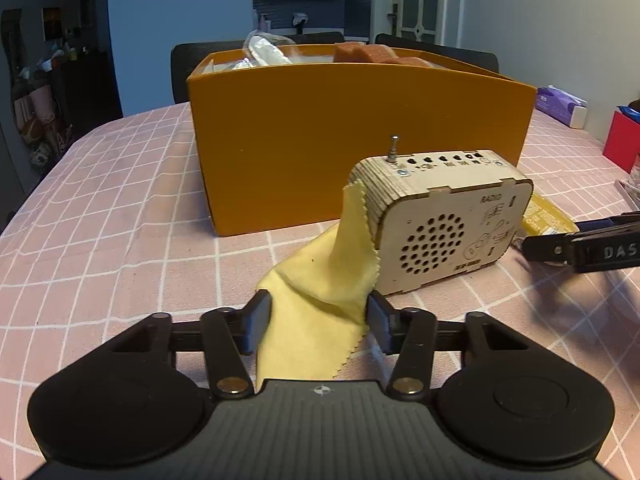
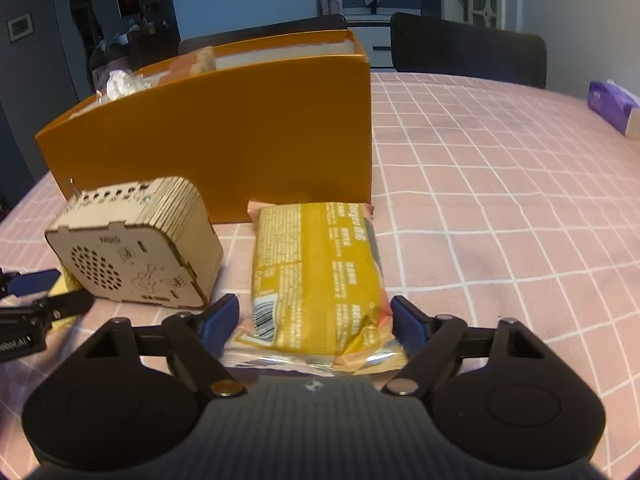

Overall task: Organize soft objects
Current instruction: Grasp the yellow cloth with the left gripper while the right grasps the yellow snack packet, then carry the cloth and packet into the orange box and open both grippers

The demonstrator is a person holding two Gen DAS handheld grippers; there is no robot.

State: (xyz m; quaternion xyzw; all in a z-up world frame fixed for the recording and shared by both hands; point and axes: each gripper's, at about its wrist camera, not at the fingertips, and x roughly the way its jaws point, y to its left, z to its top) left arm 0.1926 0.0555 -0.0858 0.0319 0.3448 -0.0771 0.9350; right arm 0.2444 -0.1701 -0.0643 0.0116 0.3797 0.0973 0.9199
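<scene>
In the left wrist view, a pink checked tablecloth (image 1: 120, 208) covers the table. An orange box (image 1: 360, 136) stands at the middle, with crumpled plastic (image 1: 264, 50) and brown sponges (image 1: 360, 53) showing over its rim. In front of it a yellow cloth (image 1: 320, 288) lies on the table, one corner draped up against the left end of a wooden radio (image 1: 440, 216). The left gripper (image 1: 318, 320) straddles the near part of the cloth, its jaws about half open. Both pads sit at the cloth's edges; whether they press on it I cannot tell. At the right edge the tip of the right gripper (image 1: 580, 246) reaches in beside the radio, and a purple tissue pack (image 1: 560, 106) and a red box (image 1: 622, 140) lie farther back.

In the right wrist view, the radio (image 2: 136, 252) sits left of a yellow snack packet (image 2: 316, 276), which lies flat just in front of the box (image 2: 224, 132). The right gripper (image 2: 314, 320) has its blue fingers (image 2: 222, 318) wide apart on either side of the packet's near end, close to its sides, without clearly squeezing it.
</scene>
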